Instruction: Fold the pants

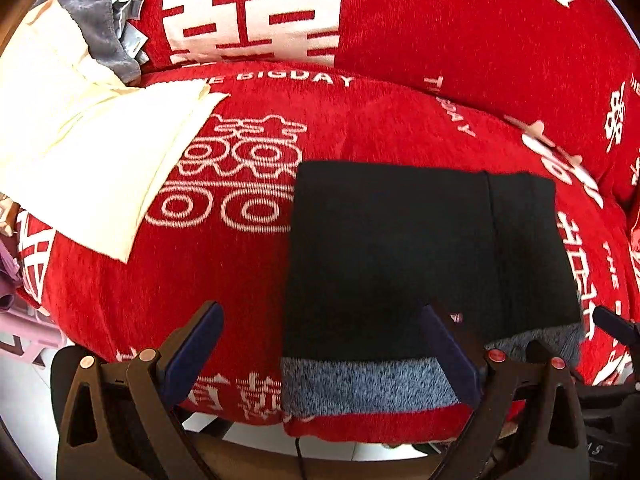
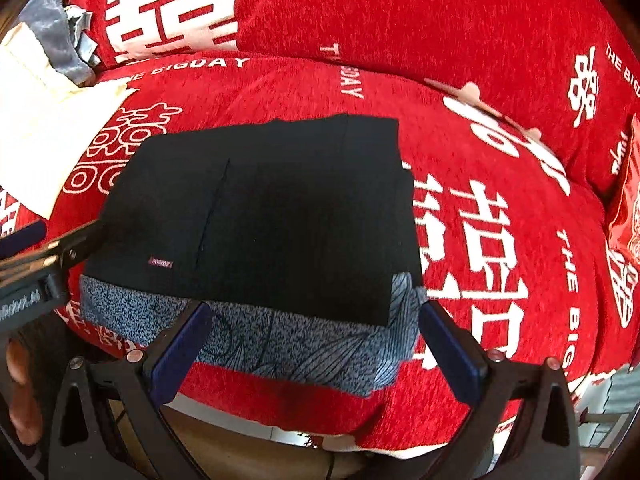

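Observation:
The black pants point(image 1: 404, 248) lie folded into a flat rectangle on the red sofa seat point(image 1: 200, 280), with a grey patterned lining strip point(image 1: 360, 384) showing along the near edge. They also show in the right wrist view point(image 2: 272, 216), with a small label point(image 2: 161, 264) near the left front and the grey strip point(image 2: 280, 344) in front. My left gripper point(image 1: 320, 344) is open, above the pants' near left edge, holding nothing. My right gripper point(image 2: 316, 344) is open above the grey strip, holding nothing. The left gripper also shows at the left of the right wrist view point(image 2: 44, 240).
A cream folded garment point(image 1: 80, 148) lies on the seat at the left, with grey cloth point(image 1: 96, 20) behind it. The red backrest point(image 1: 440, 20) with white characters rises behind. A red packet point(image 2: 628, 200) sits at the right. The seat's front edge point(image 2: 280, 408) is just below the grippers.

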`<state>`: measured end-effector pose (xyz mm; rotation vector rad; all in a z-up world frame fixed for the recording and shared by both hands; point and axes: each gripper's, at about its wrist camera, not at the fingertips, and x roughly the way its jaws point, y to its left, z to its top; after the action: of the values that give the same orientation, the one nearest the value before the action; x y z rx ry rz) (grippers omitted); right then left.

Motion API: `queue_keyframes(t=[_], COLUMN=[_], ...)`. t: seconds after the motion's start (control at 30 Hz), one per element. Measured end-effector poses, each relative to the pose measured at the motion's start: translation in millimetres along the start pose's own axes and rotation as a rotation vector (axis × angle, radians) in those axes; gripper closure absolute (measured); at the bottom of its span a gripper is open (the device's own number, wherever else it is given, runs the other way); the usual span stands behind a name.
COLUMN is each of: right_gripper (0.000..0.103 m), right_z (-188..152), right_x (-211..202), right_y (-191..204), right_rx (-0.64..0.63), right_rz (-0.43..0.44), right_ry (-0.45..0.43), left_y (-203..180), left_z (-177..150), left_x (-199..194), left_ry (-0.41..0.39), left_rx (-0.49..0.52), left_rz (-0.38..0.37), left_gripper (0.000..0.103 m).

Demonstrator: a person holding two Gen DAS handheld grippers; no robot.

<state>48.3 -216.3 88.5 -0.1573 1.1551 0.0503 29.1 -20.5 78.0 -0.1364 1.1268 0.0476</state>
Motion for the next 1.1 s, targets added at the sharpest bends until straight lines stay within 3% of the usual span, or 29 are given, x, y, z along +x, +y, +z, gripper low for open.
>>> queue_keyframes(t=[0.17,0.63,1.1], right_gripper=[0.000,0.000,0.000], right_z=[-7,-22,-16], right_x=[4,-1,-3], right_y=[-2,-17,-6], right_rx=[0.026,0.090,0.052], right_rz=[-0.015,0.010,0.008], right_ry=[0.018,-0.014,-0.009], left_y=[-7,-18,-19], left_z=[-11,-23,-20], left_x=[6,4,6], left_ry=[0.034,0.029,0.049], left_rx=[0.034,0.082,0.106], left_rz=[0.023,0.066,0.059], left_gripper=[0.004,0.004,0.004])
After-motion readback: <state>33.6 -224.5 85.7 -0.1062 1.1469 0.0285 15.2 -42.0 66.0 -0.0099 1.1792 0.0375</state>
